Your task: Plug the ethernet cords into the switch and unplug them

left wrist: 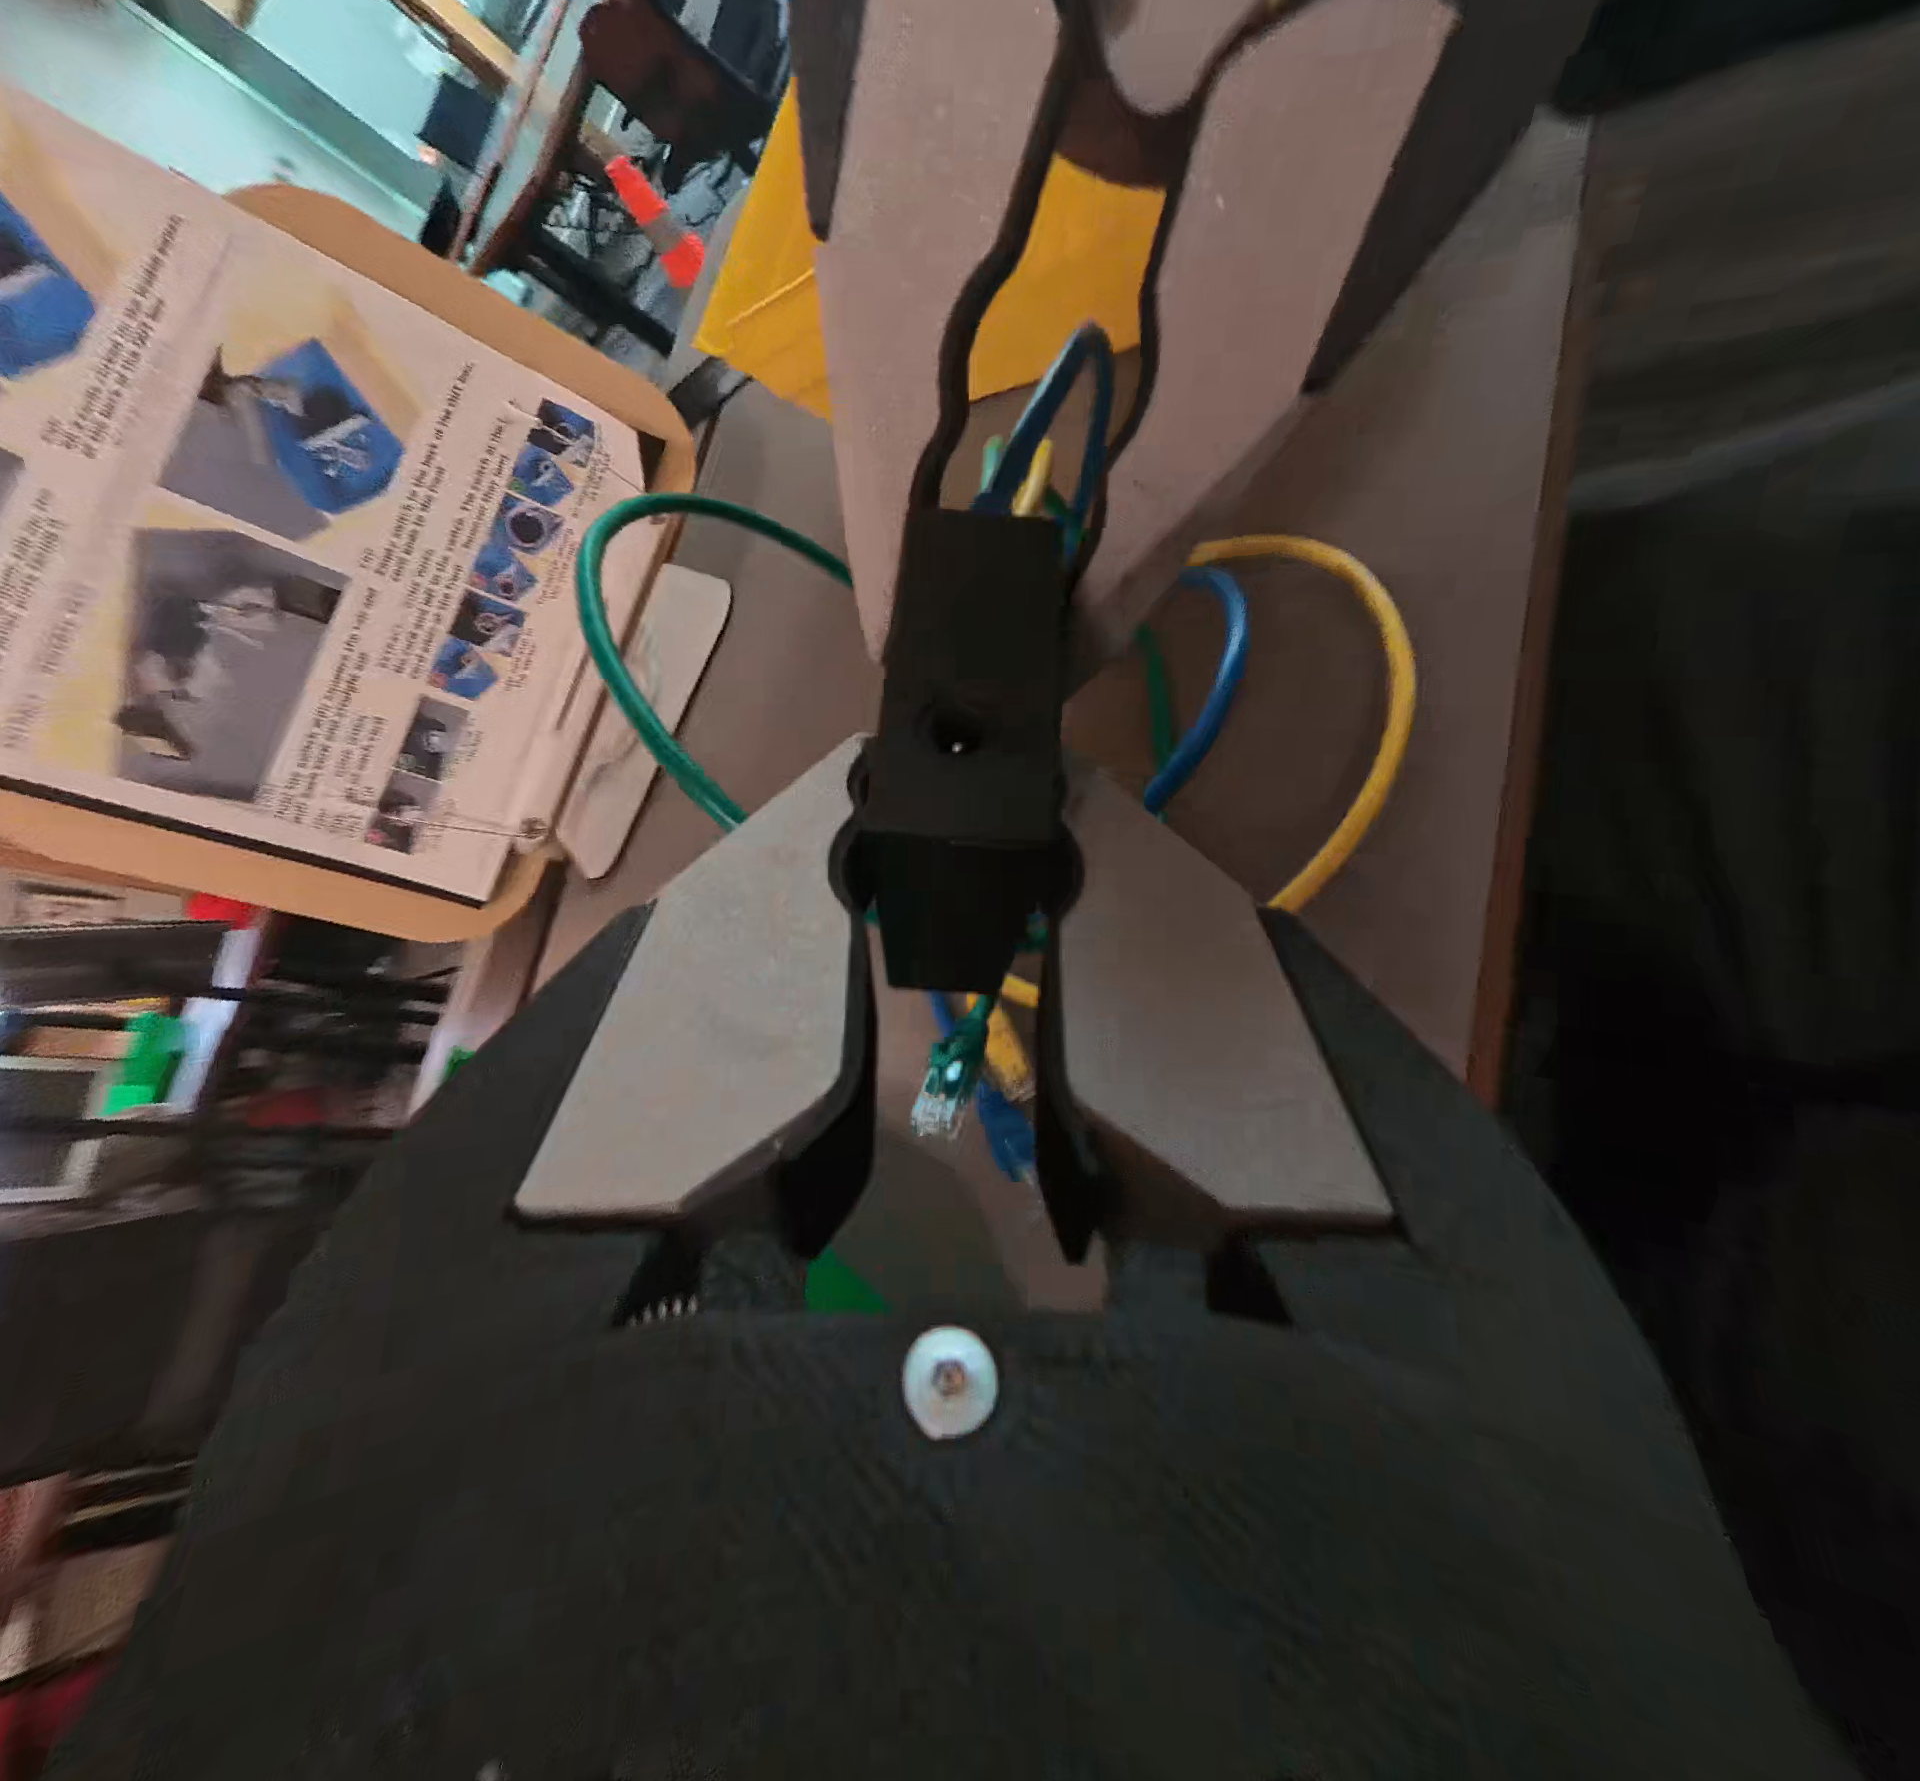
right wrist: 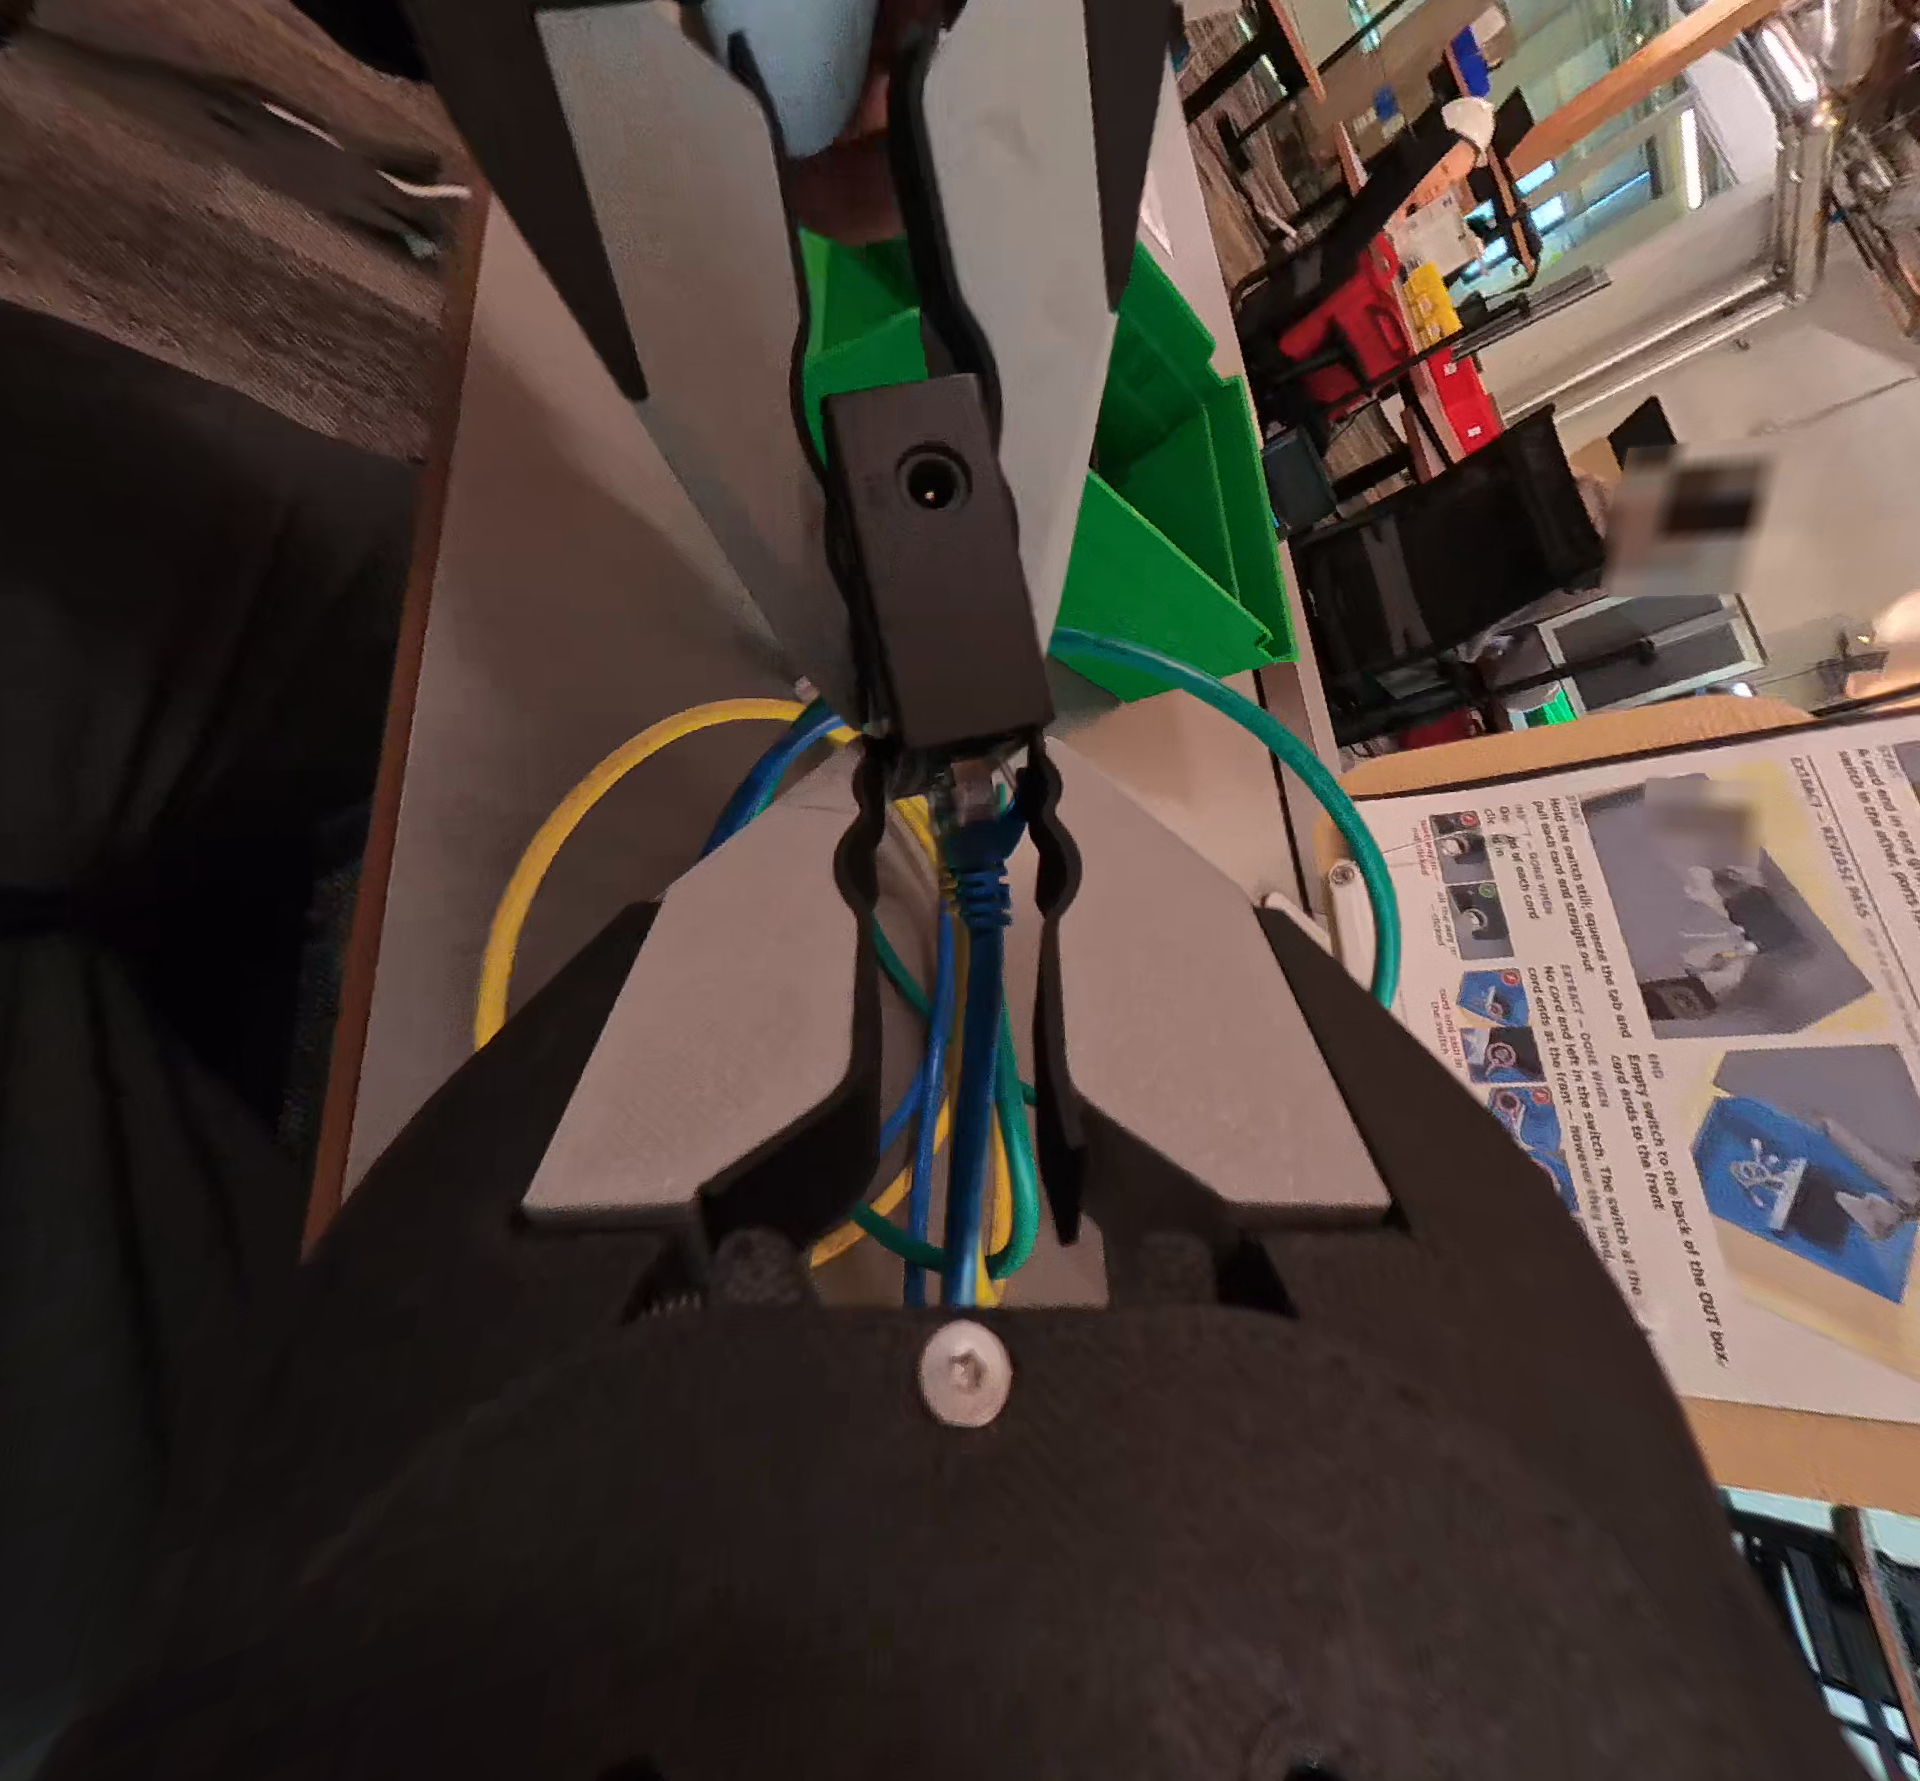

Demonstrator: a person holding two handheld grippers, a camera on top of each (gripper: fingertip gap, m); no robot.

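My left gripper (left wrist: 961, 864) is shut on a small black switch (left wrist: 971, 692) and holds it above the grey table (left wrist: 1413, 443). The switch also shows in the right wrist view (right wrist: 925, 568), with a round socket on its side. My right gripper (right wrist: 956, 853) faces the switch's port end, its fingers open about as wide as the switch. A blue ethernet cord's plug (right wrist: 977, 864) sits between them, its clear tip at the ports. Green (left wrist: 623, 651), yellow (left wrist: 1392, 692) and blue (left wrist: 1216, 682) cords loop around. Loose green (left wrist: 940, 1097) and blue (left wrist: 1006, 1144) plugs lie under my left gripper.
An instruction sheet on a cardboard board (left wrist: 312, 568) lies beside the cords; it also shows in the right wrist view (right wrist: 1662, 1056). A green bin (right wrist: 1174, 526) and a yellow bin (left wrist: 769, 297) stand on the table. The table's wooden edge (right wrist: 405, 692) borders dark carpet. My left and right fingertips are right by each other.
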